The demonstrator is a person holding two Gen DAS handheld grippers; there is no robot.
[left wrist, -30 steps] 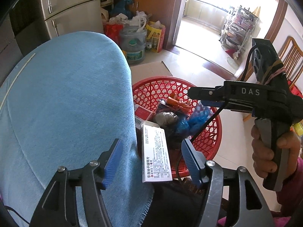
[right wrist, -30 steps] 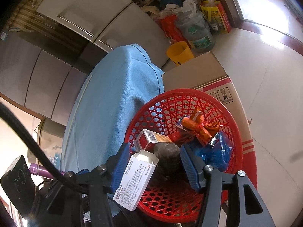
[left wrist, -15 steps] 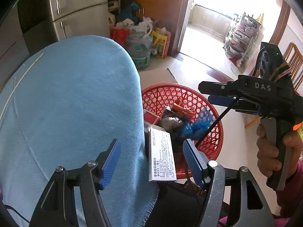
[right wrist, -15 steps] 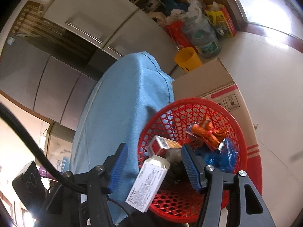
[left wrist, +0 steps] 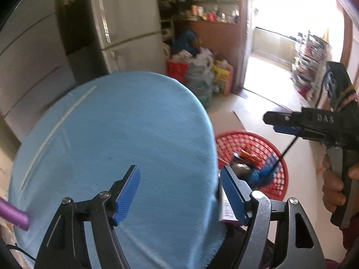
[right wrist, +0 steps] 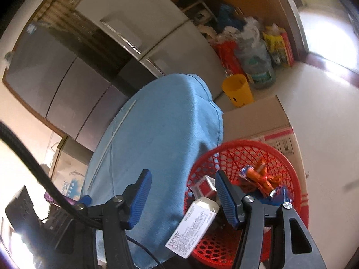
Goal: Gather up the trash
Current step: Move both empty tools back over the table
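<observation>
A red mesh basket (right wrist: 289,163) stands on the floor beside a round table under a blue cloth (right wrist: 157,139). It holds an orange wrapper (right wrist: 262,177), blue plastic, a red box and a dark lump. A white printed carton (right wrist: 193,226) leans on the basket's near rim at the cloth's edge. My right gripper (right wrist: 182,197) is open and empty above the carton. My left gripper (left wrist: 179,192) is open and empty over the blue cloth (left wrist: 116,145); the basket (left wrist: 251,143) lies to its right. The right gripper (left wrist: 282,123) shows there, above the basket.
A flattened cardboard box (right wrist: 258,121) lies under the basket. A yellow bucket (right wrist: 237,89), a water jug (right wrist: 258,67) and bags stand by the fridge (right wrist: 157,40). A purple object (left wrist: 13,215) lies at the table's left edge. A doorway (left wrist: 276,40) opens to the right.
Both grippers have pulled back and up from the basket. The left one swung left over the blue cloth, so the white carton is almost hidden behind its right finger.
</observation>
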